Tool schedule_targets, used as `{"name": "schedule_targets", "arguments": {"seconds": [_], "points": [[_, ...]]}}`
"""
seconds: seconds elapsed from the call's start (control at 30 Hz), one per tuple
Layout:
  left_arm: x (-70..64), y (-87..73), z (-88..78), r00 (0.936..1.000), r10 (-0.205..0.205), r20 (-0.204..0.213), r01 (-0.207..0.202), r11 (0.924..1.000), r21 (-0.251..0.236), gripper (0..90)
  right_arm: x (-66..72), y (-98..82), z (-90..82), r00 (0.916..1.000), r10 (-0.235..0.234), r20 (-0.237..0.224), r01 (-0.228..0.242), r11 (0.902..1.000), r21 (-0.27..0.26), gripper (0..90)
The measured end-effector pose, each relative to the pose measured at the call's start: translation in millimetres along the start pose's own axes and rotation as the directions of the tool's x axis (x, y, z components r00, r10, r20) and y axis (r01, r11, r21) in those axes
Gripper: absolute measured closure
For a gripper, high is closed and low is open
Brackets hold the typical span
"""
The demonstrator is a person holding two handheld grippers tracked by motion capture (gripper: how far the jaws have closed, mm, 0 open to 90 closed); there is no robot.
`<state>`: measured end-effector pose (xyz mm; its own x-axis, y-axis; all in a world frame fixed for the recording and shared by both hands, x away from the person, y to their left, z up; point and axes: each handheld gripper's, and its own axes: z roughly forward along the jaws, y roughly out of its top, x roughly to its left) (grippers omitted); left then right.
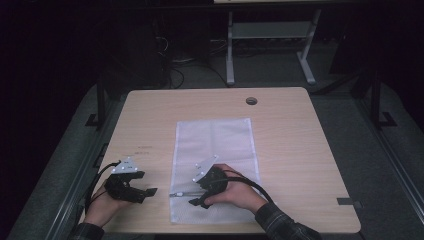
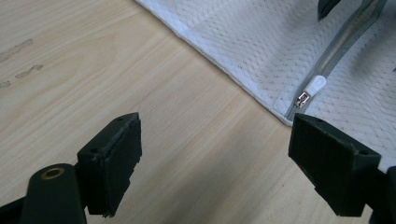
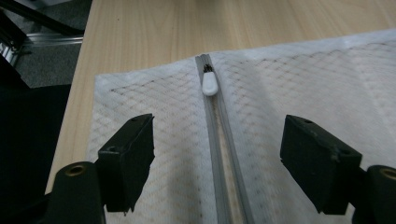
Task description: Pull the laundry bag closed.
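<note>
A white mesh bag (image 1: 212, 150) lies flat on the middle of the wooden table (image 1: 300, 150). Its grey zipper (image 1: 180, 194) runs across the near end. In the right gripper view the white zipper pull (image 3: 209, 84) sits at the far end of the zipper track (image 3: 219, 154), near the bag's edge. My right gripper (image 3: 217, 163) is open just above the bag (image 3: 303, 93), its jaws on either side of the track. My left gripper (image 2: 219, 158) is open over bare wood, left of the bag (image 2: 261, 42), and the pull (image 2: 314, 88) lies just beyond its right jaw. Both grippers, left (image 1: 145, 195) and right (image 1: 192, 198), are near the front edge.
A round cable hole (image 1: 251, 101) sits near the table's far edge. Faint marks (image 1: 144, 148) show on the wood left of the bag. Behind the table stands a white desk frame (image 1: 230, 55) on a dark floor. Bare wood surrounds the bag.
</note>
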<state>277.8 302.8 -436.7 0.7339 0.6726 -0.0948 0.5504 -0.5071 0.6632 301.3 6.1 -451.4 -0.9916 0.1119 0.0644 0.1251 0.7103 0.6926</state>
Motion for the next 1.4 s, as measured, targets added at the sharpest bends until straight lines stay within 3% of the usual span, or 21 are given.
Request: {"name": "schedule_targets", "arguments": {"seconds": [0.37,0.57,0.8,1.07,1.2,1.33,1.4], "points": [[-1.1,-1.0,0.3,1.0000,0.006,0.008,-0.006,1.0000,0.002,16.8,1.9,1.3,22.5,0.9991,-0.043,-0.004,0.043,0.9979,0.047,27.5],[-2.0,-1.9,0.8,0.9999,0.008,0.012,-0.008,0.9999,0.006,16.9,3.6,0.9,23.7,0.9982,-0.059,0.008,0.059,0.9974,0.042,31.6],[-1.9,-1.1,0.5,0.9999,0.009,0.011,-0.009,0.9999,0.006,16.9,8.7,-1.9,20.8,0.9987,-0.049,0.017,0.049,0.9987,0.013,56.3],[-6.0,0.2,1.4,0.9987,0.022,0.045,-0.022,0.9997,0.007,17.2,7.7,-3.0,18.8,0.9991,-0.021,0.038,0.021,0.9998,0.007,84.6],[-8.7,2.4,2.0,0.9977,0.021,0.065,-0.022,0.9997,0.010,17.2,6.6,-3.6,17.7,0.9991,0.003,0.042,-0.003,1.0000,0.003,87.0],[-15.9,7.4,0.3,0.9923,-0.002,0.124,0.003,1.0000,-0.004,18.7,1.5,-3.1,9.0,0.9968,0.041,0.069,-0.039,0.9990,-0.024,87.7],[-17.5,8.6,0.5,0.9914,-0.002,0.131,0.003,1.0000,-0.007,18.9,0.2,-3.0,6.1,0.9959,0.047,0.078,-0.045,0.9986,-0.028,87.7]]}}
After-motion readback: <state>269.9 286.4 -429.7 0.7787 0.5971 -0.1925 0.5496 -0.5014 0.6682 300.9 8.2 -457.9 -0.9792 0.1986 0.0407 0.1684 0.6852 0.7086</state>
